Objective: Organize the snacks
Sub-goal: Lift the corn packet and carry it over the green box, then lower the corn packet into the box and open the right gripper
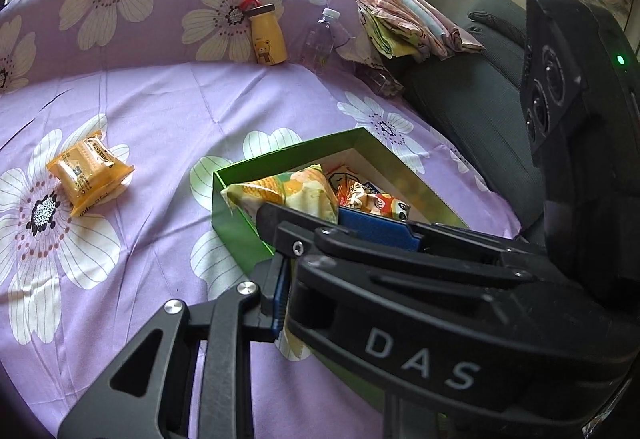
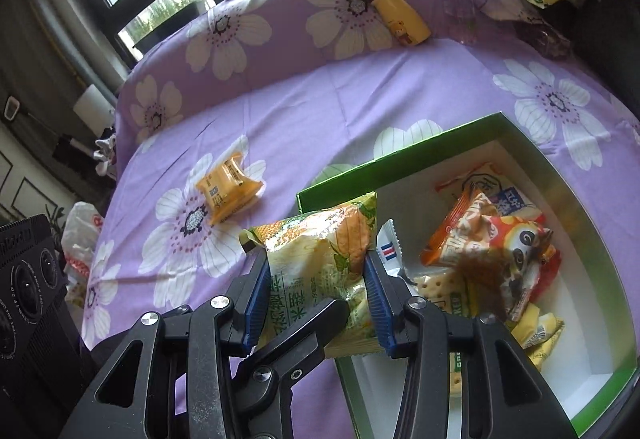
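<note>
My right gripper (image 2: 316,271) is shut on a yellow-green snack bag (image 2: 320,251), its blue pads pressing on both sides. The bag hangs over the near left corner of the open green box (image 2: 400,155). Several snack packs lie in the box, among them a red panda pack (image 2: 516,251). An orange snack pack (image 2: 228,191) lies alone on the purple flowered cloth, left of the box. In the left wrist view the right gripper (image 1: 320,223) crosses in front and hides most of my left gripper (image 1: 282,303), which is shut with nothing in it. The bag (image 1: 288,195), box (image 1: 236,215) and orange pack (image 1: 90,175) also show there.
A yellow bear bottle (image 1: 268,39) and a clear water bottle (image 1: 320,43) lean against the raised back of the cloth. Folded fabrics (image 1: 408,23) are piled on a dark sofa (image 1: 472,99) to the right. A white plastic bag (image 2: 80,235) sits past the cloth's left edge.
</note>
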`<move>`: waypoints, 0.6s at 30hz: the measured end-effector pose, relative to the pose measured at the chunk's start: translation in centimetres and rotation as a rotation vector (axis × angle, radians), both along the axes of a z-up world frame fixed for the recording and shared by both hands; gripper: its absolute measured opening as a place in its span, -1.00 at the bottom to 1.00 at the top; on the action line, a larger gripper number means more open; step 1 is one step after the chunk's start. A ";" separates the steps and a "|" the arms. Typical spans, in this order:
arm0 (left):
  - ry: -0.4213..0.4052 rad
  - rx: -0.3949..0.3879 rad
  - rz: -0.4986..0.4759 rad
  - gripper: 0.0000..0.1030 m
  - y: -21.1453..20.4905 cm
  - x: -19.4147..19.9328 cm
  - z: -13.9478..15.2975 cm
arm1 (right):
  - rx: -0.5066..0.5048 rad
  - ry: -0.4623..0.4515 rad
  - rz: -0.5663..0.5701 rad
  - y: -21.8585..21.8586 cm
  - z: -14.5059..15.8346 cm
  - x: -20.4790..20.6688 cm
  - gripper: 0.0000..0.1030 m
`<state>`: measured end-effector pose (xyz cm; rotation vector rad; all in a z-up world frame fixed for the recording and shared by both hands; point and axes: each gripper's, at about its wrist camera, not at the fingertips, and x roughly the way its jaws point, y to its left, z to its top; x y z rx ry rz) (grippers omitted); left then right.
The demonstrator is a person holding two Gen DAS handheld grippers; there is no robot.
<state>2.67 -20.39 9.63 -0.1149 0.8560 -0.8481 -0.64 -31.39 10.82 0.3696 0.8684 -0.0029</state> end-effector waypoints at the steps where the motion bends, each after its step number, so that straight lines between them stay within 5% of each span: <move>1: 0.002 -0.003 -0.003 -0.60 -0.2 0.1 -0.1 | -0.003 -0.001 0.000 -0.2 0.0 0.0 -0.08; 18: 0.033 0.011 -0.033 -0.60 -3.7 0.3 -0.4 | 0.021 0.024 -0.040 -3.8 -0.5 -0.2 -0.08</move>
